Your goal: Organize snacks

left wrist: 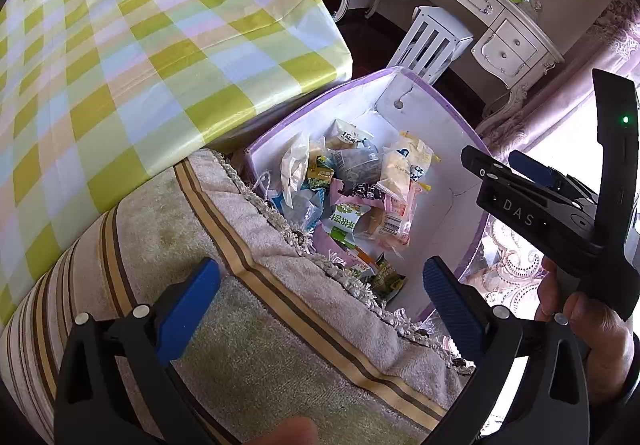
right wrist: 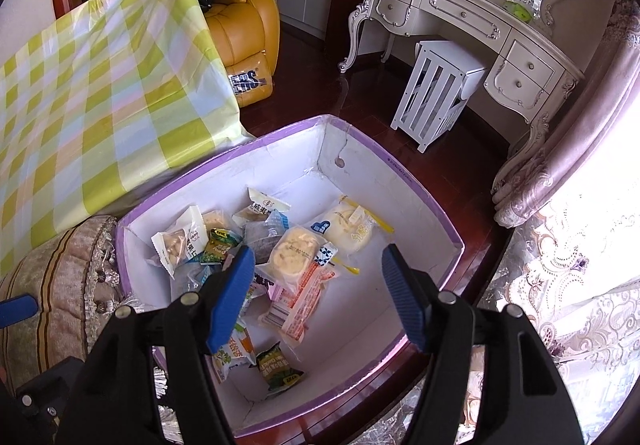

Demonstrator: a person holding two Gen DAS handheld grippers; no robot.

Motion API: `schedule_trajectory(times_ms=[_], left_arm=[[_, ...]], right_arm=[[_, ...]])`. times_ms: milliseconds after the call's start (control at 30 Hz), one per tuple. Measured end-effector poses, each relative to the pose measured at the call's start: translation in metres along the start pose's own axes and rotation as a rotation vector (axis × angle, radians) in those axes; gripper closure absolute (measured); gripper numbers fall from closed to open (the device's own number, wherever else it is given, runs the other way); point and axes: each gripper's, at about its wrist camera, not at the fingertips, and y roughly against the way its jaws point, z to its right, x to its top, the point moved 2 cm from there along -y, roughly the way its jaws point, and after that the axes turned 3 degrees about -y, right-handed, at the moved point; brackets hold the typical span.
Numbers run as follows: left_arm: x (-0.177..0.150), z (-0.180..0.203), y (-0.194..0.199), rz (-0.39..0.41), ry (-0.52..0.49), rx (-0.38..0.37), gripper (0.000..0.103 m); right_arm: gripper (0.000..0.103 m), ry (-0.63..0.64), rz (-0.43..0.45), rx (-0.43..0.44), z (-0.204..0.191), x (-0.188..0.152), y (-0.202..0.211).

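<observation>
- A heap of wrapped snacks (right wrist: 280, 261) is seen on the white floor of an open cardboard box with a purple rim (right wrist: 424, 205); the box stands on dark wood flooring.
- The packets are piled toward the box's left and middle; bare white floor is left along its right wall and far corner.
- A pale round bun in clear wrap (right wrist: 348, 223) lies farthest right, and a small green candy packet (right wrist: 280, 367) nearest, apart from the pile.
- The long axis of the box runs from near to far, toward the white slatted stool (right wrist: 436, 93).
- The right gripper (right wrist: 320, 293) is held above the box, jaws apart, nothing between them.
- The left gripper (left wrist: 320, 297) is held over a striped, fringed cushion (left wrist: 248, 305) at the box's left edge, jaws wide apart and empty.
- A checked green-and-yellow cloth (left wrist: 140, 57) lies left of the box, overhanging its far left corner.
</observation>
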Motion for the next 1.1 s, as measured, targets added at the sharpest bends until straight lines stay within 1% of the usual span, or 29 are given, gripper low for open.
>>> schedule_trajectory(times_ms=[567,800,967,1100], left_arm=[[0.0017,-0.0005,-0.0018,0.001,0.009,-0.005,0.004],[0.0032,0.0029,-0.0035,0.009,-0.02,0.016,0.004],[0.0062,0.0007,-0.0044,0.009,0.001,0.004,0.004],[0.0062,0.0025,-0.0037,0.007,-0.007,0.012,0.004]], right_arm=[[0.035,0.0,-0.001,0.001,0.0001,-0.0005,-0.0006],[0.035,0.001,-0.002,0.0,0.0003,-0.0006,-0.0009],[0.035,0.001,0.0,0.002,0.0006,-0.0002,-0.0008],[0.032,0.0,0.0,0.004,0.0001,-0.0006,-0.0012]])
